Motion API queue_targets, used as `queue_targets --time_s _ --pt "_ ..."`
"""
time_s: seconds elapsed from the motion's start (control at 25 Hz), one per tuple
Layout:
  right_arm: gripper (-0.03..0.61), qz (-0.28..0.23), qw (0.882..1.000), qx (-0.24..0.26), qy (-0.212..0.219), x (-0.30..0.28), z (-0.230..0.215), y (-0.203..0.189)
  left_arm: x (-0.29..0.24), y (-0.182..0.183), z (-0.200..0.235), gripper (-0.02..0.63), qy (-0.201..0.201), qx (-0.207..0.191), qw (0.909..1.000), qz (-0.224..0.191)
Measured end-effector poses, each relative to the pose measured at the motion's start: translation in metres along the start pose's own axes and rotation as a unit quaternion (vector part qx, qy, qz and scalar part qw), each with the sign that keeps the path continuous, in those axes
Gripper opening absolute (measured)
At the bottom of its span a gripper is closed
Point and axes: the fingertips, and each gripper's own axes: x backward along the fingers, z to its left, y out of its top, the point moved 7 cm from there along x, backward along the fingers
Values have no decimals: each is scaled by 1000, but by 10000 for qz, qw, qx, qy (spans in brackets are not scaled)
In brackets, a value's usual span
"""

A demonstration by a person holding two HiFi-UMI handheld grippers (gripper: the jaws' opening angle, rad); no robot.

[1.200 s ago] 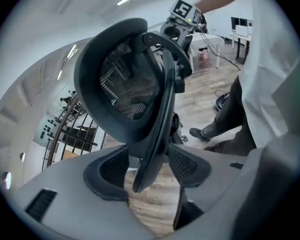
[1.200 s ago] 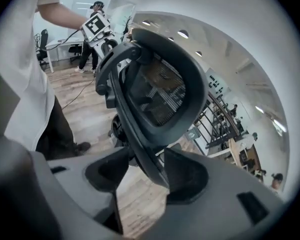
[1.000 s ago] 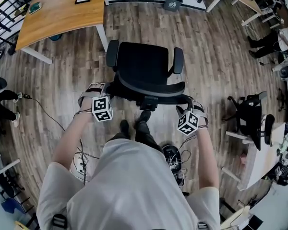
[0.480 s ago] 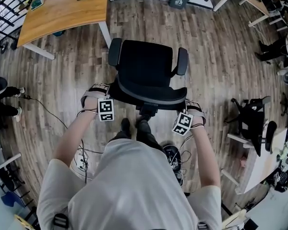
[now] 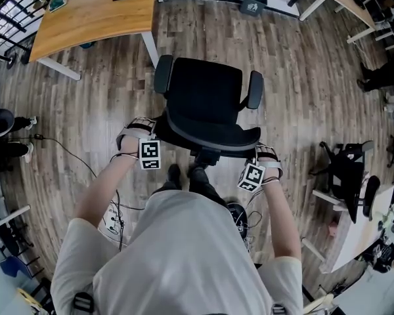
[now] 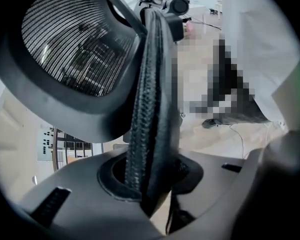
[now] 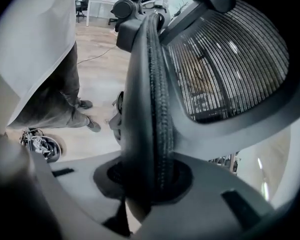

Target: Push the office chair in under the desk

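A black office chair point(image 5: 203, 87) stands on the wood floor, its seat facing the wooden desk point(image 5: 92, 12) at the upper left. I stand behind its mesh backrest point(image 5: 213, 131). My left gripper point(image 5: 156, 128) grips the backrest's left rim, my right gripper point(image 5: 259, 151) the right rim. In the left gripper view the padded rim point(image 6: 147, 109) runs down between the jaws of my left gripper point(image 6: 150, 179), which have just been closing and press on it. In the right gripper view the rim point(image 7: 150, 99) sits likewise in my right gripper point(image 7: 150, 181), whose jaws have just been closing.
The desk's white leg point(image 5: 150, 48) stands just left of the chair's armrest. A second black chair point(image 5: 348, 169) is at the right. Cables point(image 5: 72, 159) trail over the floor at the left. A dark round object point(image 5: 236, 212) lies by my feet.
Both grippers have dropped onto the backrest's top rim and rolled inward, and their jaws have closed on it. The chair stands in about the same place before the desk.
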Motion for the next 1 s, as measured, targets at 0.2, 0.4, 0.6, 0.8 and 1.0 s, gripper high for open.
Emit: queue_targets --time_s 0.2,0.4,0.6,0.8,1.0 --pt "63 -16 10000 -7 -55 -6 -8 -12 -6 11 8 91 -52 -14 10000 -53" --pt "63 15 10000 -20 -38 -14 -17 -36 -15 31 22 89 -63 -16 10000 -24" --pt "63 -4 9999 -83 -76 -24 -34 -55 -28 48 44 88 -90 -74 9999 -28" --pt "63 -72 9998 -98 -127 -35 -50 -78 -40 67 62 89 -8 10 10000 -12" --pt "63 -127 9998 -80 -163 -48 -74 -93 -53 78 87 94 116 123 9999 22"
